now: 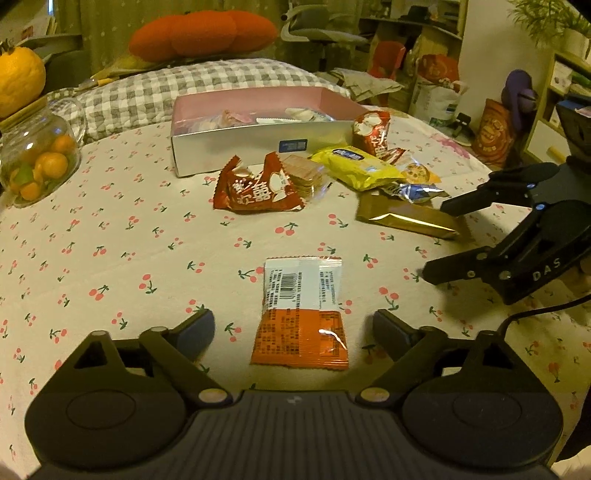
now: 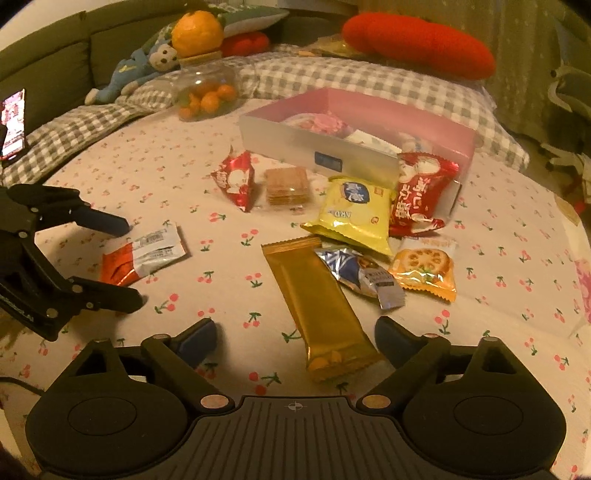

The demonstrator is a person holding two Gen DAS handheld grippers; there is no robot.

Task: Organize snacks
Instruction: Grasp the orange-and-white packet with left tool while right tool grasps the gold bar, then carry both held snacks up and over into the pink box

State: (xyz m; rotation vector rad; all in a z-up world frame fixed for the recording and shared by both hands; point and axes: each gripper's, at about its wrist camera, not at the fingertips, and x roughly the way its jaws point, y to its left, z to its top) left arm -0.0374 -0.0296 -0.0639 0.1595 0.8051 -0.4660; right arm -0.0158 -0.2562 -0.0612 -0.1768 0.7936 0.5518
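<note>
My left gripper (image 1: 293, 334) is open, its fingers on either side of an orange and white snack packet (image 1: 301, 314) that lies flat on the cherry-print cloth; it also shows in the right wrist view (image 2: 144, 256). My right gripper (image 2: 295, 338) is open over the near end of a long gold bar packet (image 2: 319, 306). Beyond lie a yellow packet (image 2: 352, 214), two red packets (image 2: 236, 181) (image 2: 421, 194), a clear cracker pack (image 2: 288, 184), a blue-silver packet (image 2: 356, 269) and an orange lotus-chip packet (image 2: 424, 267). A pink-lined box (image 2: 332, 155) holds several snacks.
A glass jar of small oranges (image 1: 37, 162) stands at the left with a big orange fruit (image 1: 18, 77) on its lid. A checked cushion (image 1: 184, 88) and a red pillow (image 1: 203, 33) lie behind the box. A phone (image 2: 13, 123) stands at far left.
</note>
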